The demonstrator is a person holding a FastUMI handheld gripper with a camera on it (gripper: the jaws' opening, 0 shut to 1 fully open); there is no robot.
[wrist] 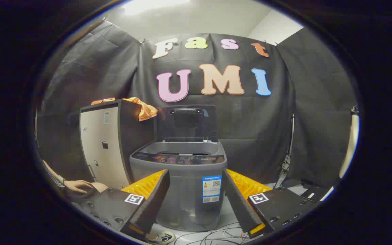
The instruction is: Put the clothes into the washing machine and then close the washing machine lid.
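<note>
Claw (194, 200) camera, low, faces washing machine (179, 177) front-on, near; booth wall behind.

I cannot read any text here. The washer (182, 177) has a label (211, 188) on its front with square codes, but the print is too small for me. Its control panel (179, 158) has marks that are blurred. The cabinet (105, 143) beside it has small stickers, also unreadable. Each finger (153, 200) carries a square marker (134, 199), without letters.
</note>
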